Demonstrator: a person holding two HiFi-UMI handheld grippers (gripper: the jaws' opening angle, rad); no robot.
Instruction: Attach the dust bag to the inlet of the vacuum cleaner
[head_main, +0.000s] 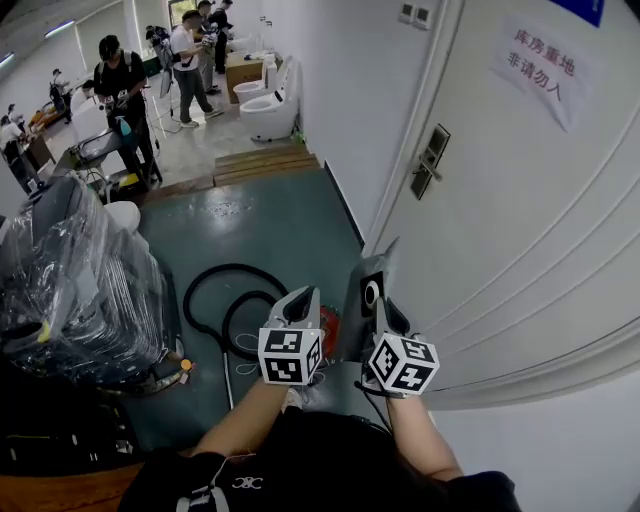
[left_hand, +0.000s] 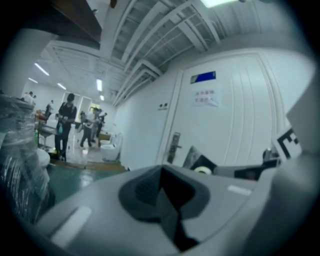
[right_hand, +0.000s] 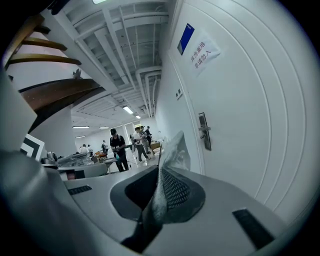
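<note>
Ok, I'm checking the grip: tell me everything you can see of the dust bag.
The dust bag is a flat grey sheet, fabric-like and slightly crumpled, with a round, pale-rimmed hole. It stands up out of the right gripper, whose jaws are shut on one edge, in the air beside the white door. Nothing else touches it.

A paper sign (head_main: 541, 66) taped on the white door (head_main: 520, 210) reads 库房重地 over 非请勿入, in two lines
</note>
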